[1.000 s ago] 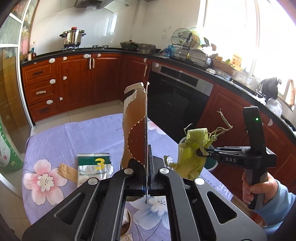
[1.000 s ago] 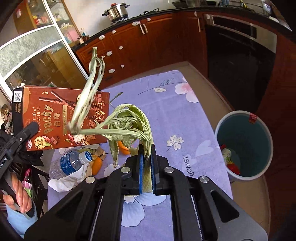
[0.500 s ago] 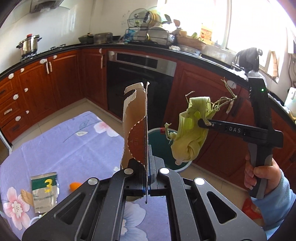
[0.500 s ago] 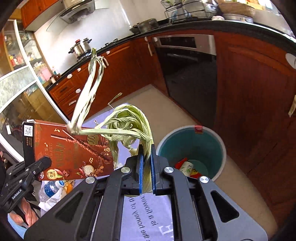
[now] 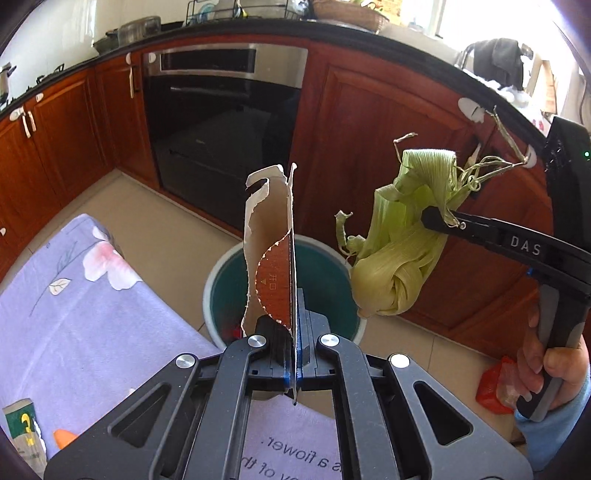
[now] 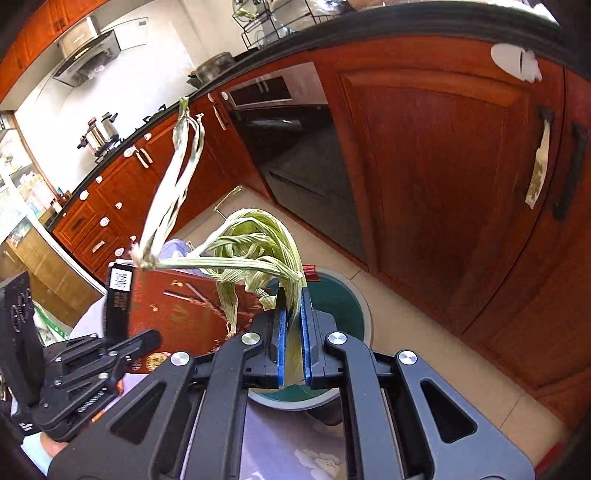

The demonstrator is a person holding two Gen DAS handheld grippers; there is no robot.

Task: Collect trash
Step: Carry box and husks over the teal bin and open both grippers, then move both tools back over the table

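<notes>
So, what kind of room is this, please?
Most likely a home kitchen: a built-in oven set in wooden cabinets, a dish rack on the counter, and a pot under a range hood.

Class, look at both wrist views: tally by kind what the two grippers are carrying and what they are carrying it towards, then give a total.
Torn cardboard box: 1
Corn husk bundle: 1
Teal bin: 1
Total: 3
</notes>
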